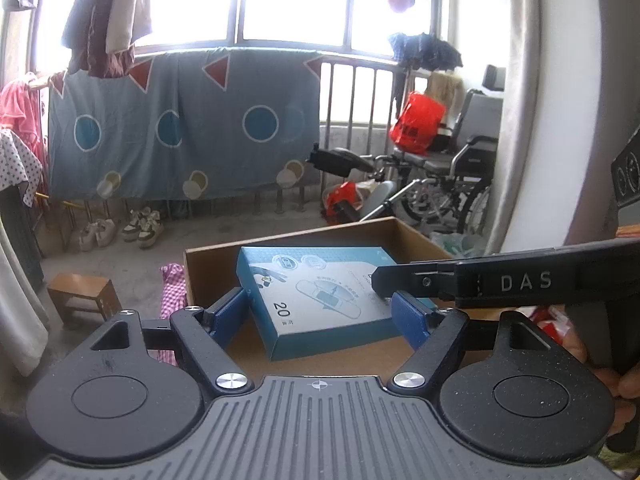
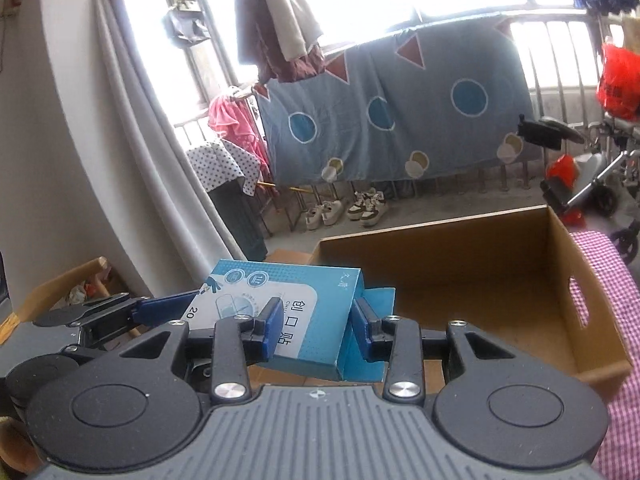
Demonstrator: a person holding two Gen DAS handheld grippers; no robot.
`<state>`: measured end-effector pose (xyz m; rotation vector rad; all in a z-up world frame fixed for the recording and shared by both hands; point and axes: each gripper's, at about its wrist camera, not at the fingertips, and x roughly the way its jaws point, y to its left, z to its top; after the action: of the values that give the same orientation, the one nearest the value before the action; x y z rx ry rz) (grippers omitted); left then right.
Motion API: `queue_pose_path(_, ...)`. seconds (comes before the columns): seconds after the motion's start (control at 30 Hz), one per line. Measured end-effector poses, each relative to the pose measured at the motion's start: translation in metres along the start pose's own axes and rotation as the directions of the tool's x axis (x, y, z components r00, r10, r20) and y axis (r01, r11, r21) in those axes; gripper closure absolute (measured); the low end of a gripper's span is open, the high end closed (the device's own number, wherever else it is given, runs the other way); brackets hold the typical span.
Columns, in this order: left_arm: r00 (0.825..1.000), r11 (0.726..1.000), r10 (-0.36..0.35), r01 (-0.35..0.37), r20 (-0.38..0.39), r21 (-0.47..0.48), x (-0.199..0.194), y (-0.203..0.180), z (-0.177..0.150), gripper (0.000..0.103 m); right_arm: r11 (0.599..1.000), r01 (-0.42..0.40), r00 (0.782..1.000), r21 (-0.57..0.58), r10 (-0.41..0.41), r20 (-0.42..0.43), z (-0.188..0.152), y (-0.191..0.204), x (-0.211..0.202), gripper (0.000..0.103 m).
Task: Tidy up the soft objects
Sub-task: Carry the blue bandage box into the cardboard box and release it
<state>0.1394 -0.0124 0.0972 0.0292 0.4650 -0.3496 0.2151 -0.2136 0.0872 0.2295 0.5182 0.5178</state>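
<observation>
The left claw (image 1: 326, 314) grips the flat blue cardboard box (image 1: 320, 300) across its width, blue pads (image 1: 230, 312) pressed on both sides. The right claw (image 2: 316, 330) clamps the same box's end, angled slightly downward.

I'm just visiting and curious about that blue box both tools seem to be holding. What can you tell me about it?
The blue box is a flat, light-blue cardboard carton printed with white graphics, Chinese characters and a "20". One end flap hangs open. It is lifted and tilted in front of an open brown cardboard box. The left gripper clamps its two long sides, while the right gripper pinches the end with the open flap, blue pads pressing its faces. What is inside cannot be seen.
</observation>
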Motion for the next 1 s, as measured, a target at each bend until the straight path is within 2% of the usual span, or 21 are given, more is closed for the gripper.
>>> queue_pose_path(0.17,1.0,0.998,0.021,-0.021,-0.012,0.051,0.033,0.009,0.012,0.025,1.0,-0.004,0.997,0.006,0.005,-0.075,0.026,-0.023,0.044,0.063)
queue_pose_path(0.43,0.989,0.994,0.062,-0.049,-0.136,0.098,0.106,0.027,0.019,0.023,0.999,0.008,0.969,0.04,0.003,-0.247,0.058,-0.068,0.133,0.063)
queue_pose_path(0.5,0.981,0.99,0.075,-0.053,-0.178,0.129,0.129,0.029,0.016,0.012,0.998,0.017,0.957,0.066,0.003,-0.289,0.059,-0.08,0.157,0.063)
queue_pose_path(0.53,0.974,0.986,0.11,-0.081,-0.2,0.149,0.137,0.029,0.014,0.004,0.996,0.02,0.947,0.084,0.008,-0.32,0.057,-0.086,0.173,0.063)
queue_pose_path(0.6,0.954,0.965,0.208,-0.166,-0.214,0.202,0.148,0.029,0.008,0.003,0.993,0.047,0.931,0.109,-0.004,-0.366,0.05,-0.097,0.199,0.063)
queue_pose_path(0.67,0.936,0.952,0.26,-0.207,-0.238,0.226,0.15,0.031,0.002,0.003,0.988,0.088,0.897,0.13,-0.022,-0.442,0.039,-0.108,0.23,0.063)
queue_pose_path(0.7,0.932,0.954,0.263,-0.212,-0.25,0.213,0.146,0.034,0.0,0.003,0.981,0.117,0.88,0.156,-0.029,-0.474,0.032,-0.115,0.243,0.063)
queue_pose_path(0.77,0.947,0.967,0.228,-0.193,-0.225,0.165,0.127,0.04,-0.001,0.002,0.971,0.156,0.847,0.18,-0.037,-0.53,0.021,-0.122,0.259,0.063)
queue_pose_path(0.83,0.955,0.975,0.204,-0.18,-0.214,0.129,0.107,0.047,0.001,0.002,0.966,0.156,0.84,0.207,-0.019,-0.543,0.014,-0.125,0.261,0.063)
queue_pose_path(1.0,0.97,0.984,0.176,-0.168,-0.169,0.061,0.071,0.06,0.008,0.0,0.967,0.148,0.852,0.208,-0.017,-0.523,0.02,-0.121,0.253,0.063)
